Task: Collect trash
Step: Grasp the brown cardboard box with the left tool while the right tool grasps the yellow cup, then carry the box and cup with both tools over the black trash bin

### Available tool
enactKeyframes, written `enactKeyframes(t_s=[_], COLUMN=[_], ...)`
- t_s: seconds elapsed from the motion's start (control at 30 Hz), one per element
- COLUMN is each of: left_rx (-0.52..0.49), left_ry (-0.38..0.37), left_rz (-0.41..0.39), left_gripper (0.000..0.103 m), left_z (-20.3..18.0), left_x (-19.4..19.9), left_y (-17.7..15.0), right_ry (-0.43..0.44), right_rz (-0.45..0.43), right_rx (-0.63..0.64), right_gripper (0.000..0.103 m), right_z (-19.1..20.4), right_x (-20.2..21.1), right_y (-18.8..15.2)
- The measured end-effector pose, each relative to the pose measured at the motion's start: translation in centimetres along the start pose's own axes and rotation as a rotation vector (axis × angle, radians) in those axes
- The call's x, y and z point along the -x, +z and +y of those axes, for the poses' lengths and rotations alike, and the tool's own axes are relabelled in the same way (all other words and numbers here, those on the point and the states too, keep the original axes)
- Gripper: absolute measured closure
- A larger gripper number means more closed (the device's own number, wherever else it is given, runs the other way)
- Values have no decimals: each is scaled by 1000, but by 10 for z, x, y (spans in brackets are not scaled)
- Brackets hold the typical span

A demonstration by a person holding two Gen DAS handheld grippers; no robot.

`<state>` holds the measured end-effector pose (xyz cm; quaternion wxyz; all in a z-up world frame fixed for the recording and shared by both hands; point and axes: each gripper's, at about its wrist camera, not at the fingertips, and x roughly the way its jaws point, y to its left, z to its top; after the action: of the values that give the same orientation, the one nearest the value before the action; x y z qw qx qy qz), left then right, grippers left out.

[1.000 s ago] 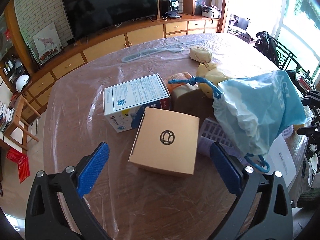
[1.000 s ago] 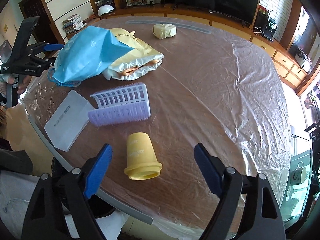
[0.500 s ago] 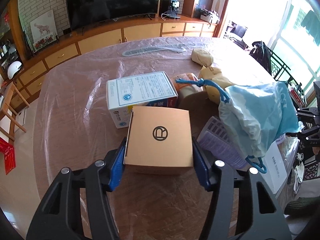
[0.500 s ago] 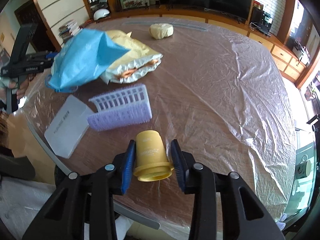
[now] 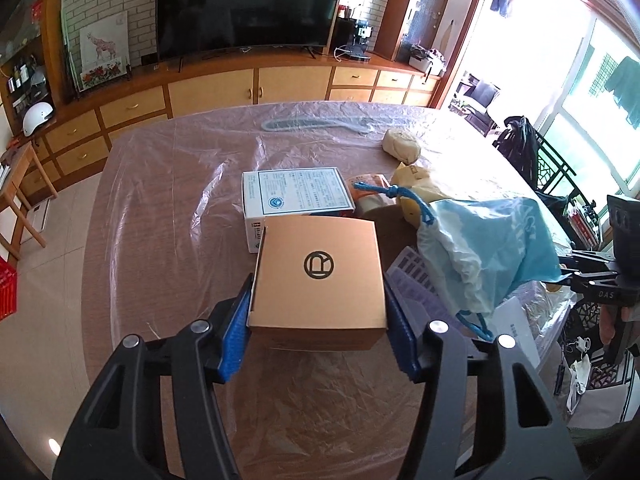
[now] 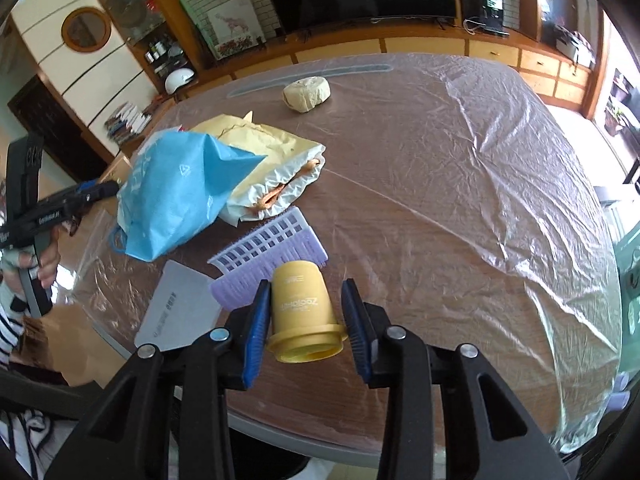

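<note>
The left gripper (image 5: 318, 332) has its blue-padded jaws clamped on the two sides of a tan cardboard box (image 5: 318, 272) with a round logo on its lid. The box looks raised a little off the plastic-covered tabletop (image 5: 168, 216), its far edge overlapping a white printed carton (image 5: 296, 192) that lies at twelve o'clock from it. At two o'clock from the box a blue drawstring bag (image 5: 492, 248) slumps over a yellow padded envelope (image 5: 420, 192), and farther back, near one o'clock, sits a pale wrapped lump (image 5: 401, 146). A lilac plastic rack (image 5: 416, 280) pokes out just beside the box at three o'clock, partly under the bag.

Over on the right side, the right gripper (image 6: 306, 326) is closed on a yellow plastic cup (image 6: 302, 308) lying with its open mouth toward the camera; both pads press against its sides near the rim. Touching or just behind the cup at eleven o'clock is the same lilac plastic rack (image 6: 268, 256), and at nine o'clock a flat white lid (image 6: 180, 312) lies at the tabletop's edge. The blue drawstring bag (image 6: 176, 192) lies at ten o'clock, with the yellow padded envelope (image 6: 272, 152) beside it. At the far left of this view a hand (image 6: 36, 264) holds the other gripper's handle.
</note>
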<state>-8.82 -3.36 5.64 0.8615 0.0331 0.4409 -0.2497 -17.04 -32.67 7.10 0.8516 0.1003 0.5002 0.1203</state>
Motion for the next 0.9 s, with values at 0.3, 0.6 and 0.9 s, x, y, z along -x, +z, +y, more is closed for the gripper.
enactKeyframes(t_s=[0.3, 0.6, 0.9], left_rx=[-1, 21, 6], left_ry=[10, 38, -18], left_rz=[-64, -81, -50], left_gripper=[44, 44, 44], left_z=[-25, -85, -133], left_x=[42, 73, 88], left_y=[-12, -41, -89], right_ry=[46, 165, 243], right_rz=[-47, -51, 21], right_rx=[-34, 88, 188], right_gripper=[68, 68, 68], right_z=[7, 40, 75], right_x=[34, 73, 80], right_y=[-2, -23, -80])
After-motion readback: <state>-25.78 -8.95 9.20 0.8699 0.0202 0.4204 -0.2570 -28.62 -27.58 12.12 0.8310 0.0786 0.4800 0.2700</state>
